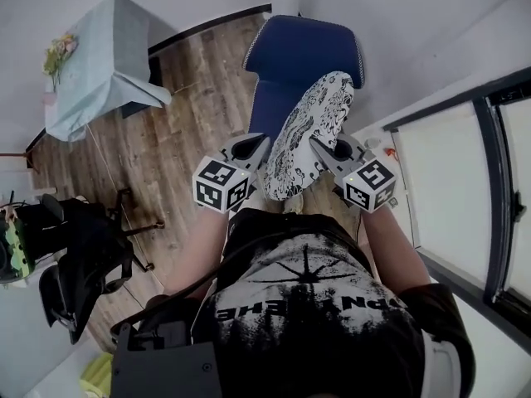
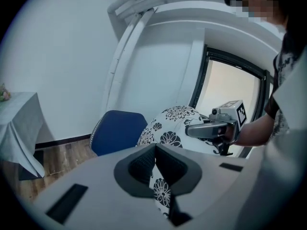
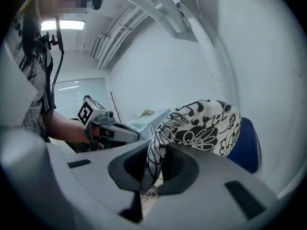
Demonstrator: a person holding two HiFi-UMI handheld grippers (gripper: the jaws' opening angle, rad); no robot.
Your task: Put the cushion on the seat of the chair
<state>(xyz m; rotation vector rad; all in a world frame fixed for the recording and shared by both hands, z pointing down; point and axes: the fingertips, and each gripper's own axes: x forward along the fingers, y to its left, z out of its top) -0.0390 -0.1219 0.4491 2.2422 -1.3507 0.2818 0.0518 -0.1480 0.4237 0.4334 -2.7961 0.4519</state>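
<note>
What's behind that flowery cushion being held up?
The blue chair stands behind the cushion. The cushion covers the chair's middle, so whether anything lies on the seat cannot be seen.

The person wears a black short-sleeved T-shirt (image 1: 315,305) with a faded white print. A black cable (image 1: 195,284) curves across it towards a dark grey box (image 1: 166,359) at the person's front. The left gripper (image 1: 251,146) and right gripper (image 1: 336,149) are pale grey with dark pads, each bearing a cube (image 1: 222,185) of black-and-white square markers.
</note>
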